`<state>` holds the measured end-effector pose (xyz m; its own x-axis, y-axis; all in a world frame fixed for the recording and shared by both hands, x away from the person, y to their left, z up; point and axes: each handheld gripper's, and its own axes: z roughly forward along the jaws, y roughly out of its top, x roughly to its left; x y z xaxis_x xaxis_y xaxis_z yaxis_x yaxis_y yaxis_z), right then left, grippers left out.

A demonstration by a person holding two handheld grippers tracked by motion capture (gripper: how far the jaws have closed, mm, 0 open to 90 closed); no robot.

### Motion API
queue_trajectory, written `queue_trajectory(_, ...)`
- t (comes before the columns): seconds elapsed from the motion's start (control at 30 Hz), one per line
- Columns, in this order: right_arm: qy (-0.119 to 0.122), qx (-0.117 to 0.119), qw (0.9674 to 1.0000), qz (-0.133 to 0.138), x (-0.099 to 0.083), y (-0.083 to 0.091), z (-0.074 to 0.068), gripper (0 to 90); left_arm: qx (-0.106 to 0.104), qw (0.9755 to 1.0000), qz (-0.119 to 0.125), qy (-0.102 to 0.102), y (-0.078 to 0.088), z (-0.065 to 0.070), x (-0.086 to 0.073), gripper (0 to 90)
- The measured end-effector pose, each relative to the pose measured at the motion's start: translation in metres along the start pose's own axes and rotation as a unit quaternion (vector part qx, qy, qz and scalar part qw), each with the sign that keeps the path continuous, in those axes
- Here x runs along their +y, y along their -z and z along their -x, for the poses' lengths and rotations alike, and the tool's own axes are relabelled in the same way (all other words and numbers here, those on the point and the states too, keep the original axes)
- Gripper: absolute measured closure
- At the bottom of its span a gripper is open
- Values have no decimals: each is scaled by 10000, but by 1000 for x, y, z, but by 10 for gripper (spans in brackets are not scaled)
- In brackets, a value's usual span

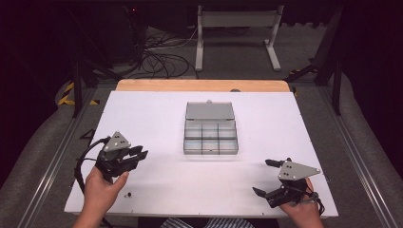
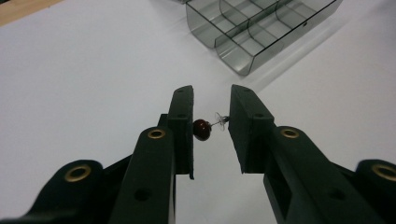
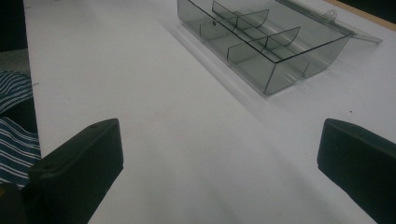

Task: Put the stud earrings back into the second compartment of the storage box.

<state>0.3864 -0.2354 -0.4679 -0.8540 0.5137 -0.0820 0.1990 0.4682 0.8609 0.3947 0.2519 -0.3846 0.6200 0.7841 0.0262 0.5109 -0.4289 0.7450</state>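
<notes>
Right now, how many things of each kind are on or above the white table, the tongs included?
Tongs: 2, the left tongs and the right tongs
Clear compartment box: 1
Red-beaded pin, between the left jaws: 1
Small dark item, too small to identify: 1
Total: 5

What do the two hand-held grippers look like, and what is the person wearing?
Both the left gripper and the right gripper are black, each with two flat, blocky jaws and a grey three-cornered plate on top. Brass-coloured rings sit in the left gripper's arms in its own view. Black cables trail from each. The forearms are bare; blue-and-white striped clothing shows at the table's near edge.
</notes>
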Motion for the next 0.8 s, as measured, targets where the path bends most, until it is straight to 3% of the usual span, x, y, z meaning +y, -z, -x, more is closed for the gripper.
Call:
queue_trajectory(0.5,22,26,10000,-1,0,0,2,9,-364,9990,268,-43,-17,6,37,713)
queue_trajectory(0.67,18,41,10000,16,0,1,2,9,-652,9968,465,44,-26,7,47,713)
queue_trajectory(0.8,31,56,10000,21,0,1,2,9,-715,9959,539,85,-36,9,55,713)
